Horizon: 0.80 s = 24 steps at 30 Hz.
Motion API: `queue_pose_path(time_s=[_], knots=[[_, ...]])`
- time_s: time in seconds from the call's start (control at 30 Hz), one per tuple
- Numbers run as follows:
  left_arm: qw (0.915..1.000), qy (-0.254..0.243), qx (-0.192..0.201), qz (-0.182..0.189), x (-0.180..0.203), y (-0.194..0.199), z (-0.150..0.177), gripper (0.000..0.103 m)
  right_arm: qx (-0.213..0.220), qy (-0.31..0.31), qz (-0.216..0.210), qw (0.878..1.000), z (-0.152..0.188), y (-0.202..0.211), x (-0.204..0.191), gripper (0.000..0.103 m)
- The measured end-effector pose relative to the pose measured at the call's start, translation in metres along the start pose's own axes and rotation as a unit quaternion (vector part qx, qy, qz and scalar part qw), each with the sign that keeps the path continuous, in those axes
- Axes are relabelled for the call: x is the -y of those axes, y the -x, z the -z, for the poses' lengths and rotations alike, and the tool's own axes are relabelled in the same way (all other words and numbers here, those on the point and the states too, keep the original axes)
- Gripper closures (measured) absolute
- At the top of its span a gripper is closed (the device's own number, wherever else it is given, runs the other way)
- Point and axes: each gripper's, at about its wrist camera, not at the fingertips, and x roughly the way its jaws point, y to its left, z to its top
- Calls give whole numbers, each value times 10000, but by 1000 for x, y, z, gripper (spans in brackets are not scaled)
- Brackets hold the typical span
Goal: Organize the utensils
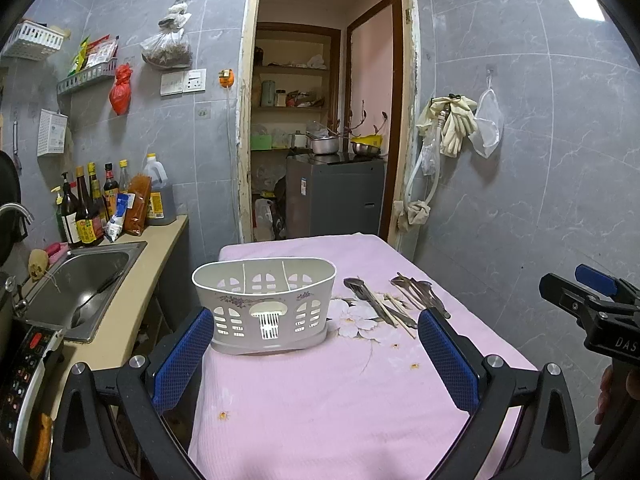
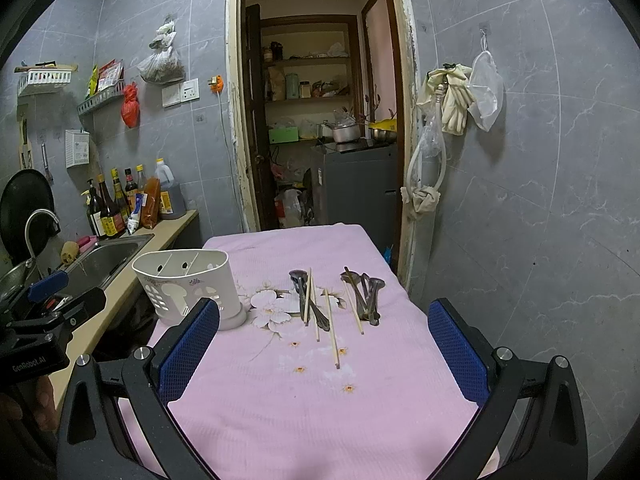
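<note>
A white plastic utensil holder (image 1: 264,304) with three compartments stands on the pink tablecloth (image 1: 320,408), empty as far as I can see; it also shows in the right wrist view (image 2: 188,288). To its right lie metal spoons (image 2: 366,292), another spoon (image 2: 300,292) and several wooden chopsticks (image 2: 332,332), also seen in the left wrist view (image 1: 396,304). My left gripper (image 1: 316,360) is open and empty, in front of the holder. My right gripper (image 2: 324,356) is open and empty, in front of the utensils.
A counter with a steel sink (image 1: 84,284) and sauce bottles (image 1: 92,208) runs along the table's left side. An open doorway (image 1: 324,120) is behind the table. A tiled wall with hanging gloves (image 2: 456,100) is on the right.
</note>
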Motion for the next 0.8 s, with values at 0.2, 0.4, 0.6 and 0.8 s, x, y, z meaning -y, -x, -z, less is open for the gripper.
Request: queue_pose_path(time_s=[0.2,0.4,0.6,0.8], knots=[[10000,15,-4,1,-1,2,0,0,-5,3,-5,10000,-1,-1,2,1],[9999,15,152,64,6,-1,-8,0,246,196,78,9995,-12,5,1,1],[9986,-50,522,110,5,-5,-24,0,543,280,129,9981,-38,15,14,1],[9975,-113,684,110,20,-30,-45,0,700,150,63,9974,-64,-4,38,1]])
